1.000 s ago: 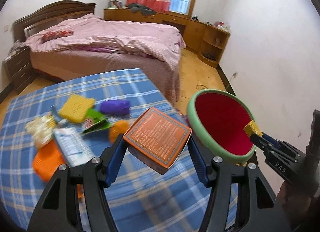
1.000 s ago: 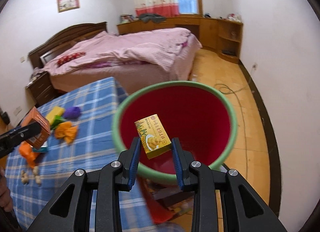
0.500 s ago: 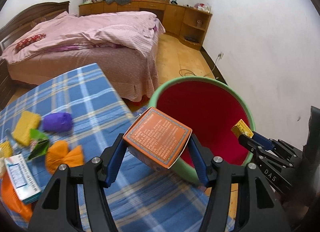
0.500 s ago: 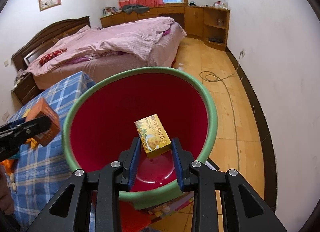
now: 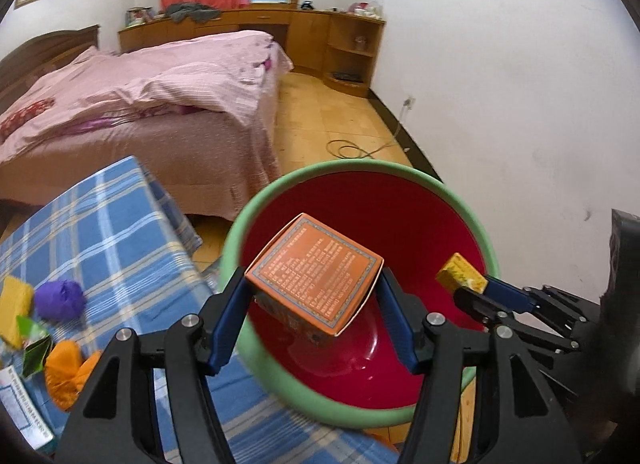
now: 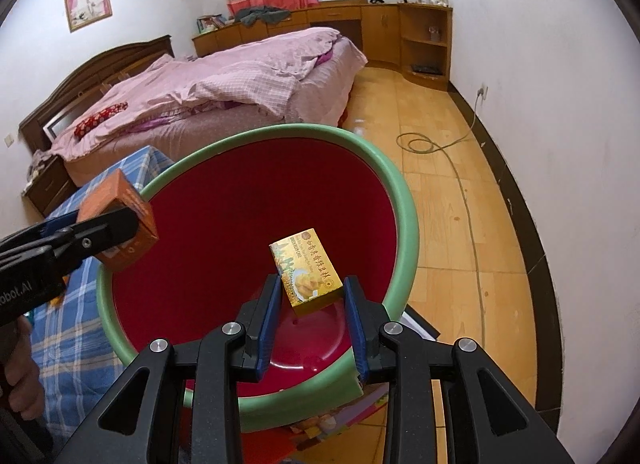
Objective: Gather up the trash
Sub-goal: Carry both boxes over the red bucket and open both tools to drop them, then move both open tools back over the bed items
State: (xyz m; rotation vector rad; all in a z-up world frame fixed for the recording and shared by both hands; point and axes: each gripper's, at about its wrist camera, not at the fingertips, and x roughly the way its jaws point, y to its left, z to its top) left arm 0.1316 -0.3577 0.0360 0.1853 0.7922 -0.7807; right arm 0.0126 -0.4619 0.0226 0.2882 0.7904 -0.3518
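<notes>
From the left wrist, we see our left gripper clamped on the orange box over the red bin; trash on the table at eight o'clock. From the right wrist, our right gripper clamps the yellow box over that bin, orange box at nine o'clock.

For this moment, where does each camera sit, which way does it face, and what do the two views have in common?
Left wrist: on the left gripper, looking down along its fingers at the orange box it clamps above the red bin; the right gripper enters from the right.
Right wrist: on the right gripper, looking down at its yellow box over the same bin; the left gripper and a hand show at left.
Shared: bin, both boxes, plaid tablecloth, bed.
</notes>
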